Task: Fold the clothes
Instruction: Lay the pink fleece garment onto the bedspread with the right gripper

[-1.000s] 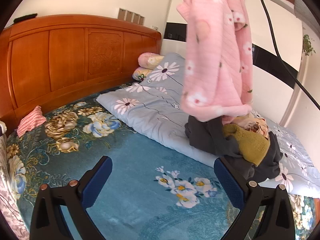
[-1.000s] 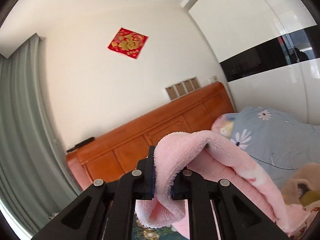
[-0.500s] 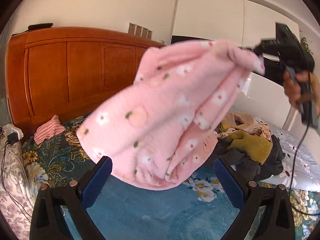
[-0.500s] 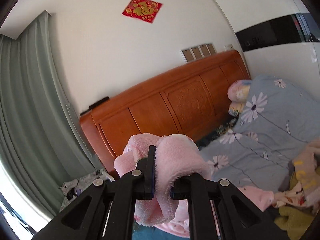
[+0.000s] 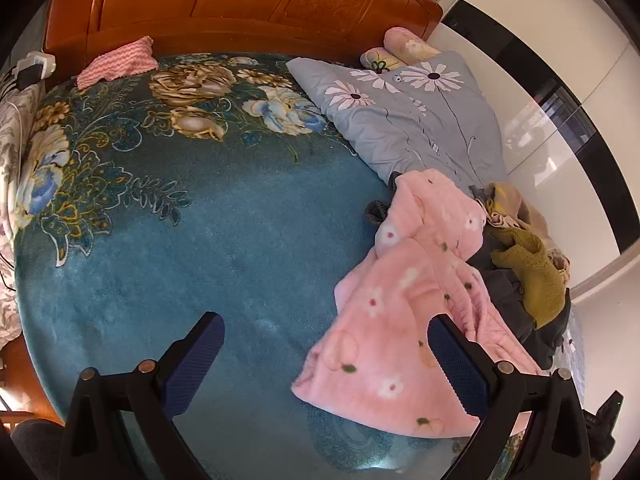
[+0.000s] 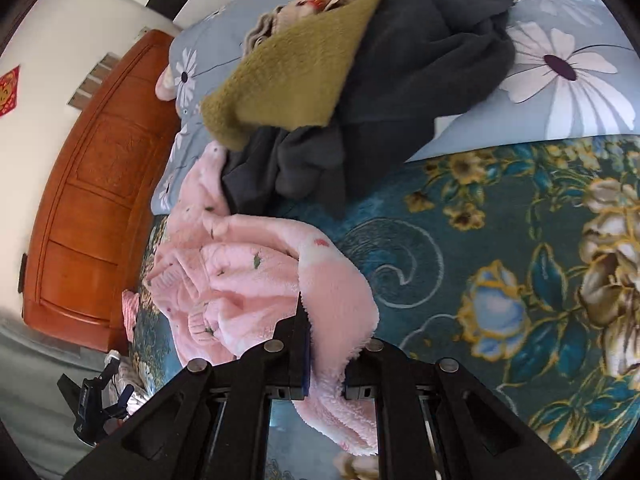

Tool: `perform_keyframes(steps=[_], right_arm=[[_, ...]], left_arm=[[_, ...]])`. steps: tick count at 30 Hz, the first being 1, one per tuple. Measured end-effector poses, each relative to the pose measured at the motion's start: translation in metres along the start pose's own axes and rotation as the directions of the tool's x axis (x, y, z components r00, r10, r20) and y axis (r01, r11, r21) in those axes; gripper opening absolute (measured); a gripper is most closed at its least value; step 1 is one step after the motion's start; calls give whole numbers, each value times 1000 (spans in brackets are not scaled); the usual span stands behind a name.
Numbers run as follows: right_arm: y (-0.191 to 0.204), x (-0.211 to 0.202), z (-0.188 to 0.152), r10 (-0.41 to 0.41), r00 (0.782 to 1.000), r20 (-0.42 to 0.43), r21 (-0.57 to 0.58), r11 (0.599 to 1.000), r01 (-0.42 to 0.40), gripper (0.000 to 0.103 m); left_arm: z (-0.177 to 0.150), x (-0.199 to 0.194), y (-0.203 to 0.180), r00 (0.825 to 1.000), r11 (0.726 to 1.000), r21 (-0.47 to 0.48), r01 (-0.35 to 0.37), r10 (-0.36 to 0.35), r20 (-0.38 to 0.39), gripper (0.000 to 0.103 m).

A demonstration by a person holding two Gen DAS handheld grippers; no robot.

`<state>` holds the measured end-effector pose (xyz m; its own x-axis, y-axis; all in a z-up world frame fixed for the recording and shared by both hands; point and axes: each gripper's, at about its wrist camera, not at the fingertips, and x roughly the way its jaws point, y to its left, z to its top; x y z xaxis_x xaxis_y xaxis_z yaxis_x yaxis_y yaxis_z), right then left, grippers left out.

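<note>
A pink fleece garment (image 5: 404, 320) with small flowers lies spread on the teal floral bedspread (image 5: 208, 240), its far end against a pile of clothes. My right gripper (image 6: 325, 344) is shut on an edge of the pink garment (image 6: 256, 280), low over the bed. My left gripper (image 5: 326, 356) is open and empty, held above the bedspread; its right finger (image 5: 456, 356) overlaps the garment's near part in view. The pile holds an olive knit (image 5: 528, 272) and a dark grey garment (image 6: 420, 80).
A grey-blue daisy quilt (image 5: 412, 120) lies at the back right with pillows (image 5: 400, 46) behind it. The wooden headboard (image 5: 240, 0) runs along the far side. A pink checked cloth (image 5: 116, 64) lies near it. A white and black wardrobe (image 5: 560, 92) stands to the right.
The pink garment went from hanging high in the air, swung over the bed, to lying on the bedspread. My right gripper came down with it, still shut. The left view tilted down.
</note>
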<state>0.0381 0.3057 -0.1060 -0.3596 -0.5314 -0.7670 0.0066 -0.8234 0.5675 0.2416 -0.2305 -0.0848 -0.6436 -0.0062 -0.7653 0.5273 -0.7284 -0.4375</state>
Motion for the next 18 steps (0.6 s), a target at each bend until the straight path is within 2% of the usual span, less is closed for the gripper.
perform_keyframes(steps=[3, 6, 9, 12, 14, 16, 18], right_arm=[[-32, -26, 21, -102, 993, 53, 33, 994, 100, 10], [-68, -43, 43, -198, 976, 94, 109, 976, 187, 10], [-100, -48, 58, -265, 960, 91, 189, 951, 245, 10], [-115, -33, 50, -293, 956, 8, 214, 934, 285, 11], [-109, -41, 41, -317, 948, 12, 181, 933, 310, 14], [-104, -49, 33, -341, 940, 17, 147, 931, 335, 19], [-98, -58, 24, -364, 931, 23, 114, 926, 359, 28]], left_arm=[[-3, 10, -21, 1000, 997, 78, 9, -7, -22, 103], [-6, 20, -42, 999, 988, 156, 20, -13, -44, 103], [-9, 32, -66, 996, 975, 210, 70, -56, -72, 103], [-12, 51, -98, 987, 954, 267, 137, -107, -122, 103], [-14, 69, -119, 977, 933, 313, 179, -131, -167, 103], [-17, 90, -133, 970, 920, 343, 190, -121, -212, 103], [-20, 112, -140, 967, 922, 345, 178, -98, -237, 102]])
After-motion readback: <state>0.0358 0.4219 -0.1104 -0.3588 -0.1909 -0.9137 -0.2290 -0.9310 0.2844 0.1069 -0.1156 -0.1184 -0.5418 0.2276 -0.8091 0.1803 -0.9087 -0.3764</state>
